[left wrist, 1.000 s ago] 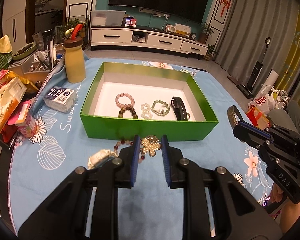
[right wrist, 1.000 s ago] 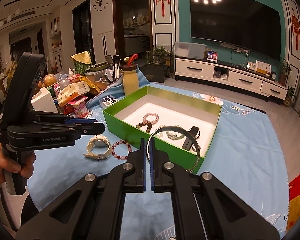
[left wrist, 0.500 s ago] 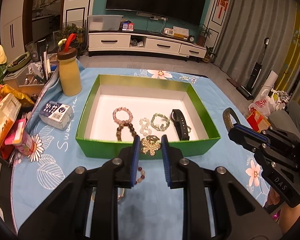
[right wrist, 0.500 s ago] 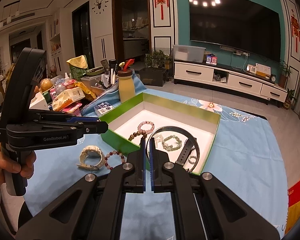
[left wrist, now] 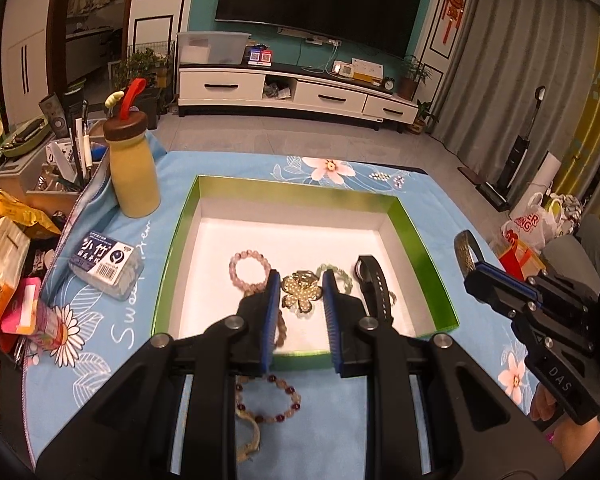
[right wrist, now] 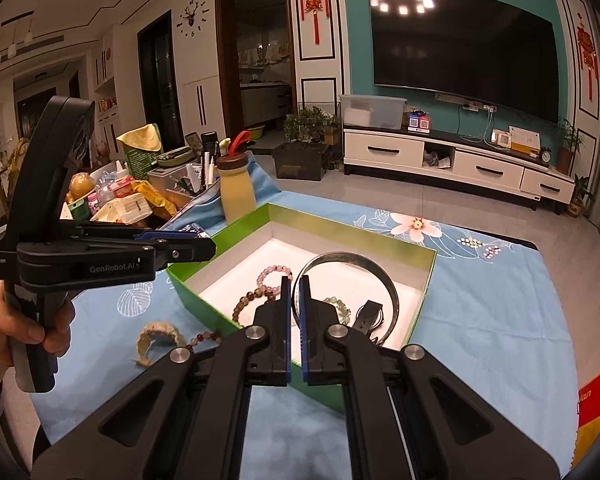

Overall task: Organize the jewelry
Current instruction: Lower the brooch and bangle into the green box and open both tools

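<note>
A green box (left wrist: 413,224) with a white floor lies on the blue cloth; it holds a pink bead bracelet (left wrist: 249,270), a brown bead bracelet, a green one and a black watch (left wrist: 374,286). My left gripper (left wrist: 300,280) is shut on a gold flower brooch (left wrist: 301,293) and holds it above the box. My right gripper (right wrist: 296,286) is shut on a dark bangle (right wrist: 380,276) over the box (right wrist: 428,284). A red bead bracelet (left wrist: 276,398) and a pale bracelet (right wrist: 156,334) lie on the cloth outside.
A yellow bottle (left wrist: 134,164) and a small plastic case (left wrist: 106,264) stand left of the box. Snack packs and a pen tray (left wrist: 48,172) crowd the table's left edge. Bare blue cloth (right wrist: 492,320) lies right of the box.
My left gripper has lifted the brooch off the cloth and carried it forward over the box. My right gripper has moved the bangle forward over the box too.
</note>
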The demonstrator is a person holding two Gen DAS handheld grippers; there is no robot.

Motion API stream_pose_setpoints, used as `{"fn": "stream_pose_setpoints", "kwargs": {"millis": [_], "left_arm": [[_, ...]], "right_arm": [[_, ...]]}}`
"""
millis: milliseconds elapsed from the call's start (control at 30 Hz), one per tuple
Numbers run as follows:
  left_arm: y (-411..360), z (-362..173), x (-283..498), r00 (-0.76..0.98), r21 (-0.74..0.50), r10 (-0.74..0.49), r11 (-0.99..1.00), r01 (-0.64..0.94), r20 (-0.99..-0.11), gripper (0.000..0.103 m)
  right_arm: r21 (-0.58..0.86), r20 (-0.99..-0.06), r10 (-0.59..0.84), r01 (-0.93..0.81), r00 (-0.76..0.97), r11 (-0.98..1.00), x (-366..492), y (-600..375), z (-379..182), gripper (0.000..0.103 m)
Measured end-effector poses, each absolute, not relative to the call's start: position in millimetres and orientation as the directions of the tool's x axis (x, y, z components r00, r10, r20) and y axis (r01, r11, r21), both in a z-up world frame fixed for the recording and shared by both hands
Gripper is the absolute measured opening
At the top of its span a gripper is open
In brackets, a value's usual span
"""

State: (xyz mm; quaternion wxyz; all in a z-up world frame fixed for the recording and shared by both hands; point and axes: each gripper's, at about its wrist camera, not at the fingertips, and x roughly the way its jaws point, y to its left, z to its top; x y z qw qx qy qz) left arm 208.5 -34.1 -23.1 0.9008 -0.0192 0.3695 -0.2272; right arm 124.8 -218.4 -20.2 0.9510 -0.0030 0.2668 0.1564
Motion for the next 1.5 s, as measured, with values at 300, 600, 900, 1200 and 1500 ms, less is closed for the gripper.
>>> {"fn": "stream_pose_setpoints", "kwargs": {"millis": [300,600,900,1200,1500], "left_arm": [[-37,-30,250,0.589,-0.261,-0.445,0.890,0.373,-0.675,0.021],[-44,-45,291,0.550,-0.300,-0.439,0.896,0.328,-0.710,0.021],[-47,-59,310,0.534,-0.290,-0.408,0.911,0.293,-0.741,0.021],[-38,-71,318,0.528,-0.252,-0.359,0.931,0.265,-0.769,0.021],[-39,-73,321,0.529,-0.227,-0.340,0.936,0.269,-0.778,0.021]], "right_arm": [[0.144,-0.511,0.329,-0.299,0.794,0.943,152,-229,-21,0.003],[0.216,-0.539,0.363,-0.292,0.760,0.932,186,-234,-28,0.003],[0.253,-0.567,0.386,-0.292,0.728,0.922,208,-230,-35,0.003],[0.261,-0.600,0.379,-0.276,0.704,0.925,228,-229,-45,0.003],[0.262,-0.617,0.368,-0.259,0.695,0.930,239,-228,-52,0.003]]}}
